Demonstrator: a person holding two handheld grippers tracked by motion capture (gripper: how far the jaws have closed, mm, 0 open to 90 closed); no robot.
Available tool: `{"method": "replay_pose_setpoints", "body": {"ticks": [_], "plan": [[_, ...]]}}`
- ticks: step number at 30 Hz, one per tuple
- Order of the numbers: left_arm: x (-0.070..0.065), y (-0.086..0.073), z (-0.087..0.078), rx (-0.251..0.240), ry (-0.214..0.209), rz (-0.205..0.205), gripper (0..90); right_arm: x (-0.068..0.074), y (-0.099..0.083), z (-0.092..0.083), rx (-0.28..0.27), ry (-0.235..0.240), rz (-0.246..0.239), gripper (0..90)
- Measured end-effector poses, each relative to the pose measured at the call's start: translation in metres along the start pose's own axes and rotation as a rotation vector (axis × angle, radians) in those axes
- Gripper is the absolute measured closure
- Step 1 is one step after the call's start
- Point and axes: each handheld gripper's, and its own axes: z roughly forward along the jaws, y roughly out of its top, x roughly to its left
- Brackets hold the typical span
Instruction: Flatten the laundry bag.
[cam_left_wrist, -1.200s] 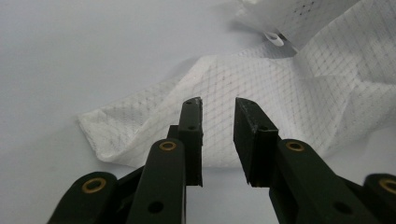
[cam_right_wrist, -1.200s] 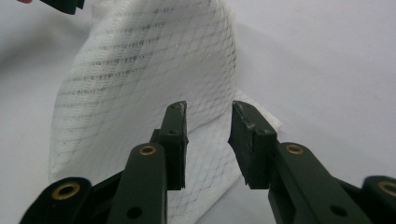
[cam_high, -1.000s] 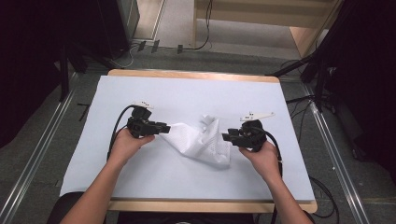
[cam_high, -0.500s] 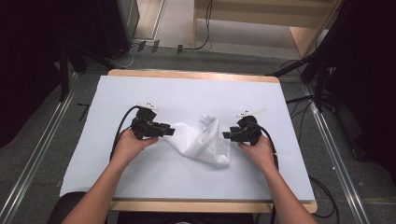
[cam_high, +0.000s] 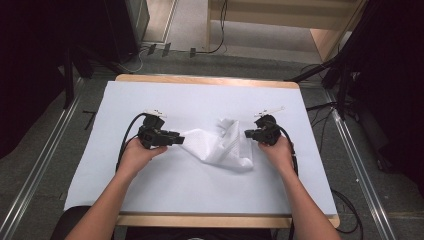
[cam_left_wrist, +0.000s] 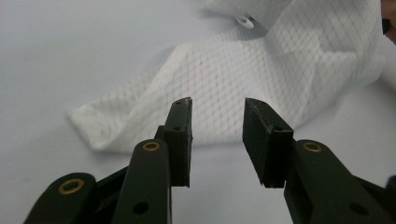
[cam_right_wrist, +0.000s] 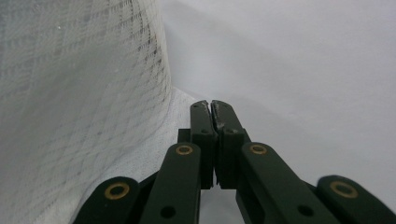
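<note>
A wooden table (cam_high: 210, 80) covered by a pale sheet (cam_high: 200, 185) carries everything, and near the sheet's middle lies a white mesh bag (cam_high: 220, 145), crumpled and partly folded on itself, with a small white zip pull (cam_left_wrist: 246, 21) near its far edge. The left gripper (cam_high: 176, 140) sits just left of the bag, its jaws apart with nothing between them, aimed at the bag's near corner. The right gripper (cam_high: 248, 133) sits at the bag's right edge with jaws pressed together; a thin fold seems caught between them, though I cannot tell for sure. The bag looks light, soft and floppy, so pinching a hem or corner should hold best.
</note>
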Motion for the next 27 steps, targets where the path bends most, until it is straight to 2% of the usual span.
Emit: {"method": "replay_pose_setpoints", "body": {"ticks": [2, 3, 4, 9, 12, 13, 15, 16, 18, 21, 22, 23, 24, 27], "plan": [[0.0, -0.001, 0.0, -0.003, 0.004, -0.007, 63.6, -0.009, 0.001, -0.001, -0.006, -0.013, 0.019, 90.0], [0.0, -0.001, 0.0, -0.003, 0.004, -0.007, 63.6, -0.009, 0.001, -0.001, -0.006, -0.013, 0.019, 90.0], [0.001, -0.001, -0.001, -0.003, 0.003, -0.006, 63.7, -0.021, 0.001, -0.001, -0.012, -0.03, 0.041, 90.0], [0.003, -0.002, -0.002, -0.007, 0.01, -0.01, 63.7, -0.039, 0.0, -0.004, -0.024, -0.061, 0.077, 90.0], [0.004, -0.002, -0.003, -0.005, 0.012, -0.012, 63.6, -0.048, -0.002, -0.006, -0.03, -0.057, 0.108, 88.3], [0.005, -0.003, -0.003, -0.003, 0.014, -0.013, 63.6, -0.049, -0.003, -0.008, -0.034, -0.047, 0.117, 84.5], [0.006, -0.003, -0.003, -0.002, 0.014, -0.011, 63.5, -0.047, -0.002, -0.013, -0.045, -0.026, 0.129, 80.3], [0.006, -0.003, -0.004, -0.003, 0.013, -0.013, 63.3, -0.043, -0.001, -0.021, -0.064, -0.019, 0.127, 76.8], [0.006, -0.003, -0.004, -0.003, 0.014, -0.015, 63.2, -0.04, 0.0, -0.026, -0.071, -0.014, 0.13, 75.9], [0.006, -0.003, -0.004, -0.002, 0.015, -0.016, 62.9, -0.03, 0.002, -0.049, -0.116, 0.017, 0.142, 72.0], [0.006, -0.003, -0.004, -0.003, 0.014, -0.016, 62.9, -0.03, 0.002, -0.049, -0.116, 0.017, 0.142, 72.0], [0.006, -0.003, -0.004, -0.003, 0.014, -0.014, 62.8, -0.023, 0.004, -0.058, -0.135, 0.025, 0.139, 70.2], [0.006, -0.003, -0.004, -0.003, 0.016, -0.013, 62.8, -0.023, 0.004, -0.058, -0.135, 0.025, 0.139, 70.2], [0.006, -0.002, -0.005, -0.005, 0.018, -0.011, 62.7, -0.011, 0.008, -0.071, -0.16, 0.032, 0.123, 65.0]]}}
